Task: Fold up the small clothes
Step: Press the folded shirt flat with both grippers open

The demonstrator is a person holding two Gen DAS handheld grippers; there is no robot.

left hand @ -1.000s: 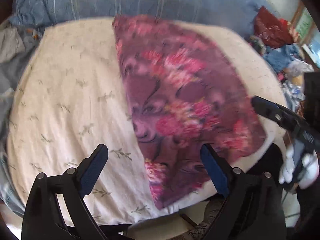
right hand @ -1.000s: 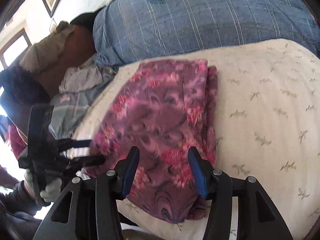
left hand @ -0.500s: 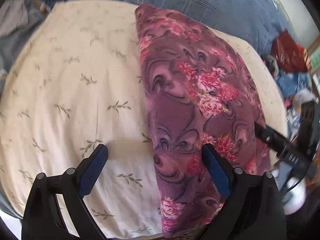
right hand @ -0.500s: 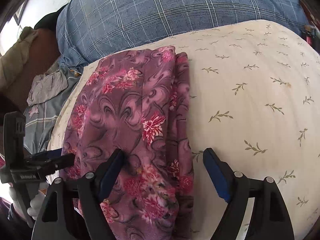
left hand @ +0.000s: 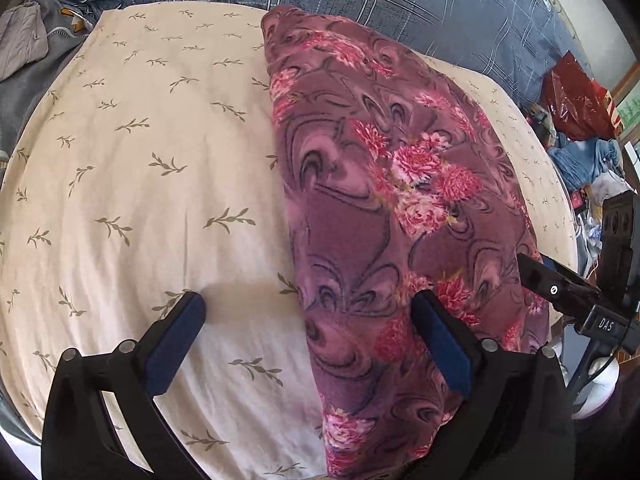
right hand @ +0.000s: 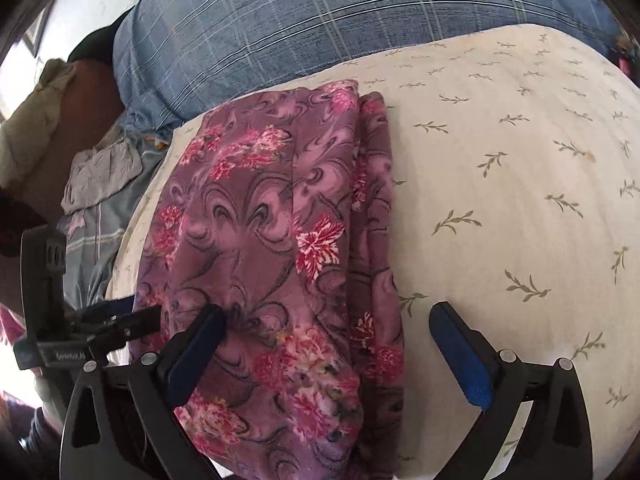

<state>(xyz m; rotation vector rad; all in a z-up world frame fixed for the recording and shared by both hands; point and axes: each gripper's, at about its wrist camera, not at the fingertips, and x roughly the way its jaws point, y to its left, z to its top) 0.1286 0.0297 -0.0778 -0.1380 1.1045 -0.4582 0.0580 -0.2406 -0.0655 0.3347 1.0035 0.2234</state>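
A purple cloth with pink flowers [left hand: 380, 200] lies folded lengthwise on a cream leaf-print cushion [left hand: 140, 160]. My left gripper [left hand: 308, 304] hovers over the cloth's near left edge. Its jaws are opening, with one pad over the cushion and the other over the cloth, and neither presses on it. In the right wrist view the same cloth [right hand: 260, 220] shows a doubled right edge. My right gripper [right hand: 328, 312] straddles that edge, its jaws opening wide and gripping nothing. Each view also shows the other gripper: the right gripper [left hand: 560, 288] and the left gripper [right hand: 120, 320].
A blue plaid pillow [right hand: 320, 20] lies behind the cushion [right hand: 500, 180]. Grey crumpled clothes [right hand: 100, 172] lie off the cushion's left side. A red bag [left hand: 576, 100] and blue clutter sit beyond its right side. A gloved hand [left hand: 600, 380] holds the right gripper.
Both grippers dropped closer to the cloth's near end. The right jaws spread from narrow to wide and the left jaws widened slightly. The cloth now lies still and sharp.
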